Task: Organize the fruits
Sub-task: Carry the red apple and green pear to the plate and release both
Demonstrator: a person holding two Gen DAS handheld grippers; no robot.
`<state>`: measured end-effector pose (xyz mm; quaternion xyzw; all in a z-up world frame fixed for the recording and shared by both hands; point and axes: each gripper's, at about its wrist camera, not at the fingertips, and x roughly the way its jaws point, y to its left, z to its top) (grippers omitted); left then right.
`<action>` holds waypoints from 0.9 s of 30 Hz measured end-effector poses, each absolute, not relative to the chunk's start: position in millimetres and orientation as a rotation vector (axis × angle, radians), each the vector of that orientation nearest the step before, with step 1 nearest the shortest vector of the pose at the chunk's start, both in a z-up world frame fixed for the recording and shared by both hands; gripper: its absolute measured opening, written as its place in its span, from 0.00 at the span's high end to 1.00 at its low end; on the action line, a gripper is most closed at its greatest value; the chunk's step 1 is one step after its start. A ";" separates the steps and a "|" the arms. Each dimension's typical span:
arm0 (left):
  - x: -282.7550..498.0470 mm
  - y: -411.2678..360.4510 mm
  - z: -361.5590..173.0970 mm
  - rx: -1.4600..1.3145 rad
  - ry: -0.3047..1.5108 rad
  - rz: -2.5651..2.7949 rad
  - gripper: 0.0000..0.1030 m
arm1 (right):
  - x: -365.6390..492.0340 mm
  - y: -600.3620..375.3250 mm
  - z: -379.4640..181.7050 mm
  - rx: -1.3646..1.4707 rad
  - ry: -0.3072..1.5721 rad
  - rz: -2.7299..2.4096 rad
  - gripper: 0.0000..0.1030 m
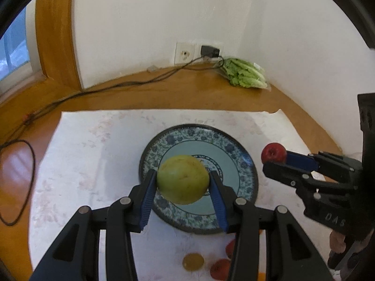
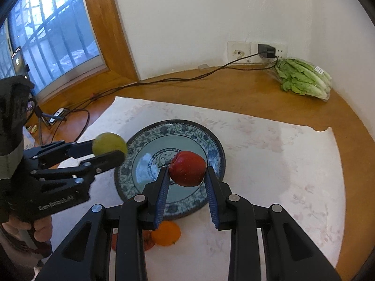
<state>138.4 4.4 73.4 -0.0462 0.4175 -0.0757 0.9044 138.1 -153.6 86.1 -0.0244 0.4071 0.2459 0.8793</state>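
My left gripper (image 1: pixel 183 179) is shut on a yellow-green fruit (image 1: pixel 182 179), held in the air above the near part of the blue-patterned plate (image 1: pixel 243 157). My right gripper (image 2: pixel 187 171) is shut on a red apple (image 2: pixel 187 168), also held over the plate (image 2: pixel 211 145). Each gripper shows in the other's view: the right gripper (image 1: pixel 274 158) with the red apple (image 1: pixel 273 152) at the plate's right, the left gripper (image 2: pixel 110 151) with the green fruit (image 2: pixel 109 143) at the plate's left. The plate's centre looks bare.
The plate sits on a white cloth (image 1: pixel 93 145) on a wooden table. Loose fruits lie on the cloth near me: an orange (image 2: pixel 166 233), a yellow fruit (image 1: pixel 193 261) and red ones (image 1: pixel 220 268). Bagged lettuce (image 2: pixel 304 78) and a black cable (image 2: pixel 178 78) lie along the wall.
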 end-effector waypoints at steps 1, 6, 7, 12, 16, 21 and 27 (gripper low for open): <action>143.7 3.5 67.8 -0.102 0.873 -0.159 0.55 | 141.8 -151.7 81.9 -0.051 0.855 0.514 0.69; 157.6 -3.1 49.8 -0.107 0.910 -0.166 0.55 | 152.3 -145.6 64.6 -0.058 0.884 0.507 0.69; 159.9 -4.4 47.3 -0.106 0.914 -0.168 0.55 | 154.1 -144.9 61.1 -0.058 0.890 0.506 0.69; 167.3 -9.0 40.0 -0.101 0.918 -0.167 0.55 | 161.1 -141.8 49.4 -0.078 0.907 0.494 0.69; 171.4 -8.9 35.3 -0.109 0.928 -0.168 0.55 | 165.1 -141.5 43.1 -0.082 0.914 0.491 0.69; 173.1 -10.6 32.8 -0.103 0.924 -0.167 0.55 | 167.8 -139.0 35.0 -0.091 0.927 0.485 0.69; 174.1 -12.3 31.9 -0.099 0.918 -0.165 0.55 | 169.8 -137.9 30.5 -0.098 0.927 0.485 0.69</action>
